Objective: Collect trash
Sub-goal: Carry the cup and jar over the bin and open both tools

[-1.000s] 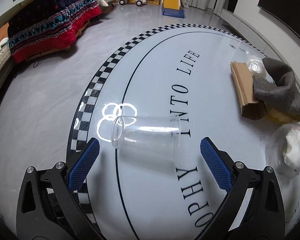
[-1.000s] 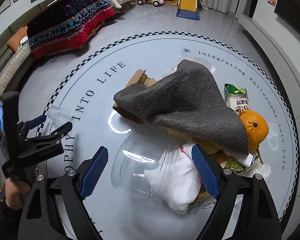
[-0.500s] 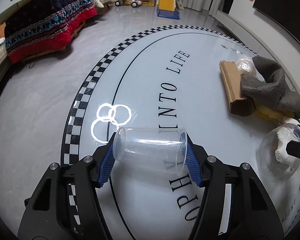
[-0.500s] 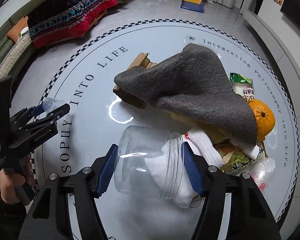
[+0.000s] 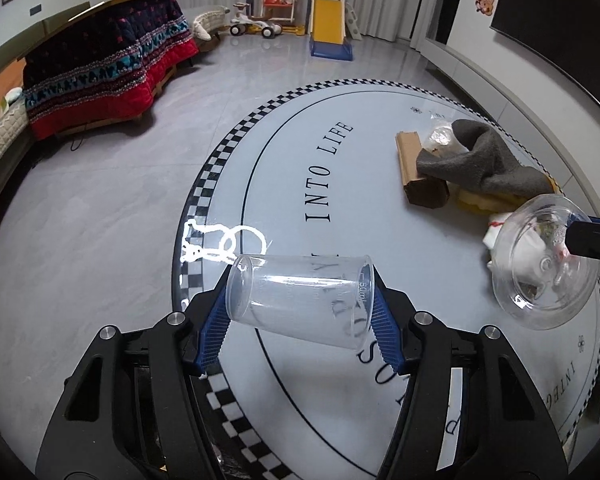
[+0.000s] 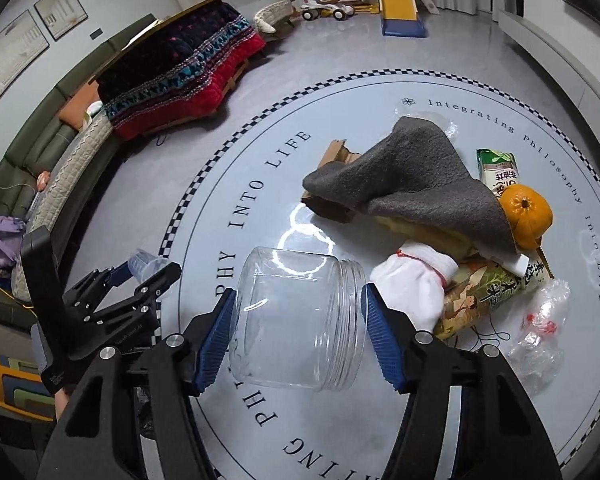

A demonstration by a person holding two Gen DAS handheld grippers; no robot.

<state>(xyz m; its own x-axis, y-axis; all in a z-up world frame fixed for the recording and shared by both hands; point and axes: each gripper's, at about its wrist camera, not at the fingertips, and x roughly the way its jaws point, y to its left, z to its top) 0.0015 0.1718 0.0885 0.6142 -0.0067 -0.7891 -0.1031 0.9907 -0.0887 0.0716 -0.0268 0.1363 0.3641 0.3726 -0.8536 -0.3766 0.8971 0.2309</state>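
**Two clear containers lifted, one in each claw**

Left wrist view: the left claw is clamped on a clear measuring cup, which lies sideways between the blue pads, one pad against its base and the other against its rim. The jaws have just been closing onto it. Gripping end to end suits a cup found lying down, since the ends resist squeezing better than the thin wall. The cup hangs above the round desk near its checkered edge. To the right, a clear jar is carried by the other tool, in front of the pile with the grey cloth and cardboard piece.

Right wrist view: the right claw is clamped on the clear jar, also sideways, its threaded mouth toward the right pad; these jaws have just been closing too. The jar looks empty and seems clear of the desk, though reflections make that hard to confirm. Remaining trash sits just beyond: a white glove, snack wrappers, crumpled plastic, an orange. The left claw shows at left with its cup
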